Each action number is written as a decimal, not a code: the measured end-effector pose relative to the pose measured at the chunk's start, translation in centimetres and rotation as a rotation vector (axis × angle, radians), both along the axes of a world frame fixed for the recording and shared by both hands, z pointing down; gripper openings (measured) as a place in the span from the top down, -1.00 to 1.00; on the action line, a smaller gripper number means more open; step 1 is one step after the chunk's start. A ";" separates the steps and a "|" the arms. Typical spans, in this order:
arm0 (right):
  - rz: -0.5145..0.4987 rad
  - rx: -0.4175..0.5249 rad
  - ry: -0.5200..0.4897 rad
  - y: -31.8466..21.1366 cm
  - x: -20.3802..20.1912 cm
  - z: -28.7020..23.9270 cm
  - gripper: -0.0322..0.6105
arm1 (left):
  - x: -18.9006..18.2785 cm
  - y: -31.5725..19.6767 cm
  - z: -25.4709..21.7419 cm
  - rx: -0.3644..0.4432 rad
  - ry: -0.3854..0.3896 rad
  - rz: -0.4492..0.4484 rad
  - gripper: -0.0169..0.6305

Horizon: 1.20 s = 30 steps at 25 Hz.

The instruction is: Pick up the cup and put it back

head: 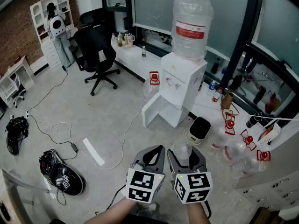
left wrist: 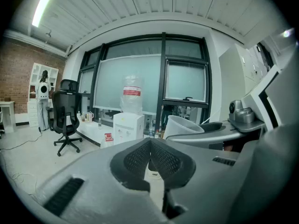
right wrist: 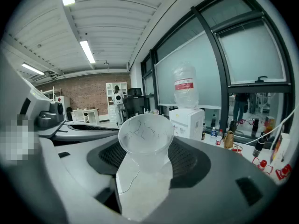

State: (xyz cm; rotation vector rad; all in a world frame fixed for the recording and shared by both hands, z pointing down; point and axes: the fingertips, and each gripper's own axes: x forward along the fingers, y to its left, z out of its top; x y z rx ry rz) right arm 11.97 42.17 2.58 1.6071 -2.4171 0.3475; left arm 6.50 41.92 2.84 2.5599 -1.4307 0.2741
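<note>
A translucent plastic cup (right wrist: 145, 136) hangs in the air between the pads of my right gripper (right wrist: 147, 158), which is shut on its lower body with the jaws standing wide. From the head view the cup (head: 182, 153) shows between the right gripper's (head: 184, 149) two fingers, above the floor in front of the water dispenser (head: 180, 85). My left gripper (head: 159, 150) is held close beside it on the left. Its jaws (left wrist: 150, 155) are shut with nothing between them, and the cup (left wrist: 182, 125) shows just to its right.
The white dispenser carries a large water bottle (head: 190, 27), with its lower door open. A small white bin (head: 200, 129) and several empty bottles (head: 233, 148) lie right of it. A black office chair (head: 96, 55), floor cables (head: 56, 125) and a person (head: 56, 31) are to the left.
</note>
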 end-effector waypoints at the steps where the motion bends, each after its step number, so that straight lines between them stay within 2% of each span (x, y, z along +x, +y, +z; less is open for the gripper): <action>1: 0.000 -0.001 -0.001 0.0 0.1 0.0 0.03 | 0.1 0.0 -0.1 0.002 0.000 0.000 0.91; 17: 0.013 0.003 0.013 0.0 1.5 0.6 0.03 | 1.2 -0.2 0.2 0.004 0.003 0.009 0.91; 23: 0.000 0.000 0.021 -1.6 1.0 1.2 0.03 | 0.7 -1.9 0.8 -0.001 0.008 0.000 0.91; 30: 0.012 -0.004 0.025 -5.9 1.1 1.7 0.03 | 1.0 -6.3 1.5 -0.007 0.011 0.017 0.91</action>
